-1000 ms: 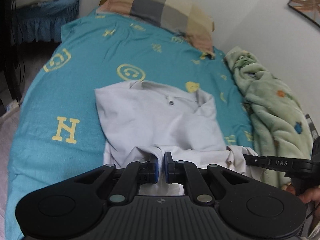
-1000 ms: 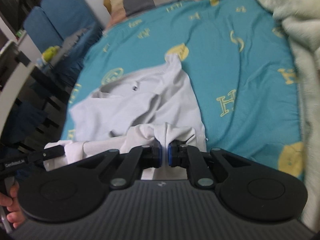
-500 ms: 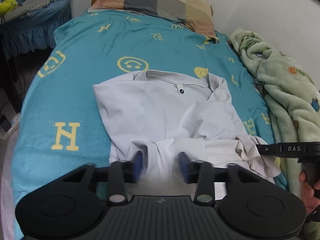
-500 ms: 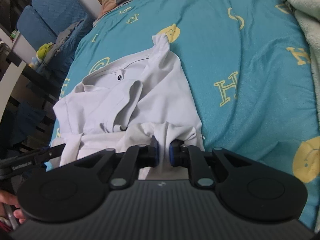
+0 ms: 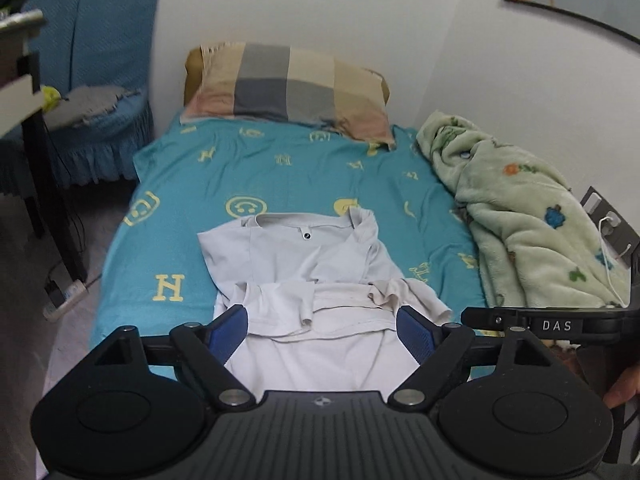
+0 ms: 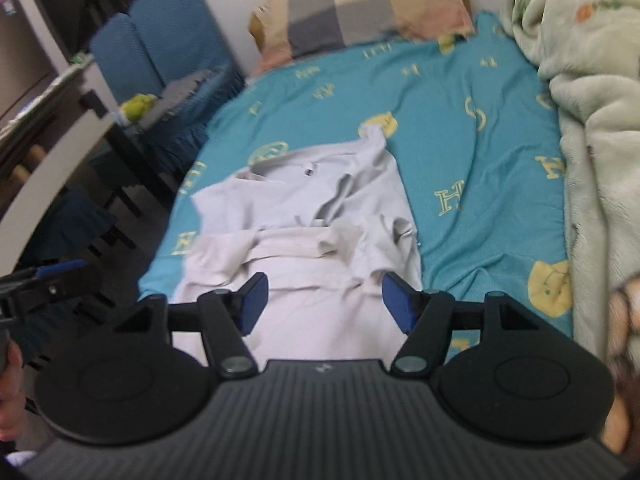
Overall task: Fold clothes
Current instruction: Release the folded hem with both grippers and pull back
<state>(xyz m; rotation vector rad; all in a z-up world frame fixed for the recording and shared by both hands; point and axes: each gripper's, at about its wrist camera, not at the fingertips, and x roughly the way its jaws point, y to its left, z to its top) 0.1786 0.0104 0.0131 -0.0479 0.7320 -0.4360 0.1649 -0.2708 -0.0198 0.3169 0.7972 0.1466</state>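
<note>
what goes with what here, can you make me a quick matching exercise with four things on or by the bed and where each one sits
Things:
1. white t-shirt
2. checked pillow
3. green fleece blanket
4. blue chair

Places:
A. bunched along the wall side of the bed
B. on the floor beside the bed, near its head
C. at the head of the bed, against the wall
D. mid-bed on the teal sheet, its bottom part folded up

Pairs: 1-D, 2-C, 3-A, 4-B
</note>
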